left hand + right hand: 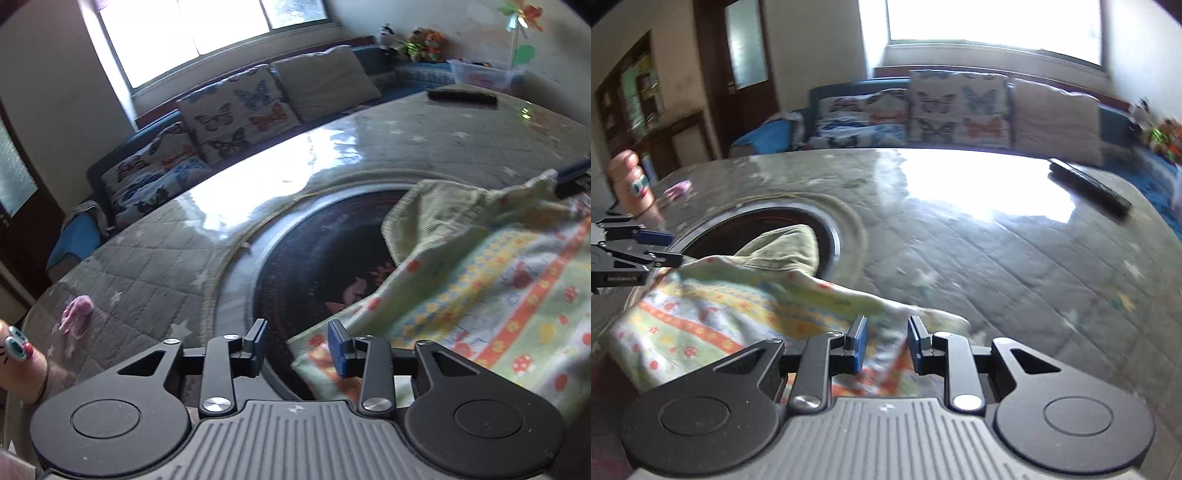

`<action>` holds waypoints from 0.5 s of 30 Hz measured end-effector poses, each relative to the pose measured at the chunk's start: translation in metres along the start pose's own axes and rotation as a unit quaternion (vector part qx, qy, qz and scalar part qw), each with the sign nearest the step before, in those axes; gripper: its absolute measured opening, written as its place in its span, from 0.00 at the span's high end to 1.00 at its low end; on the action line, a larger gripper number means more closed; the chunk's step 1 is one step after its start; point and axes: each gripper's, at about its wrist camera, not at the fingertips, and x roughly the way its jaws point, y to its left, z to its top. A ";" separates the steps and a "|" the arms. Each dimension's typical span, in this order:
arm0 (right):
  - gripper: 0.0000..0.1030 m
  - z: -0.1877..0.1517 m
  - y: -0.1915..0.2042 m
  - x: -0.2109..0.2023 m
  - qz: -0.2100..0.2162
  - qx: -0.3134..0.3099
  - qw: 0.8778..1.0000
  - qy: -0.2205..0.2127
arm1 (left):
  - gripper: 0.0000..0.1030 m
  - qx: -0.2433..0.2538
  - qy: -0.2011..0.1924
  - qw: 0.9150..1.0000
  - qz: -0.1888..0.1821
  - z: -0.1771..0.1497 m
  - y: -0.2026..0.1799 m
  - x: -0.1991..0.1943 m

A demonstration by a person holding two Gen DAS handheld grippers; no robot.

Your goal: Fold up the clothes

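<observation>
A pale green garment (pixel 498 288) printed with orange bands, flowers and mushrooms lies partly over the dark round turntable (pixel 314 258) set into the table. Its plain green ribbed part (pixel 436 210) points toward the sofa. My left gripper (pixel 299 345) is open at the garment's near corner; that corner lies by the right pad, and nothing is pinched. In the right wrist view the garment (pixel 701 317) spreads to the left. My right gripper (pixel 886 345) stands open over it, with cloth showing in the gap. The left gripper (pixel 670 248) also shows at that view's left edge.
The table (pixel 147 266) has a quilted star cover under shiny glass. On it lie a small pink item (pixel 77 314) and a flat dark object (pixel 461 96). A hand with a ring (pixel 16 347) holds the left tool. A sofa with butterfly cushions (pixel 236 110) stands behind.
</observation>
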 end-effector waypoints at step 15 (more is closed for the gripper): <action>0.92 -0.001 -0.001 0.011 -0.057 0.029 0.998 -0.022 | 0.65 -0.031 -0.043 0.995 -0.088 0.025 -0.041 -0.032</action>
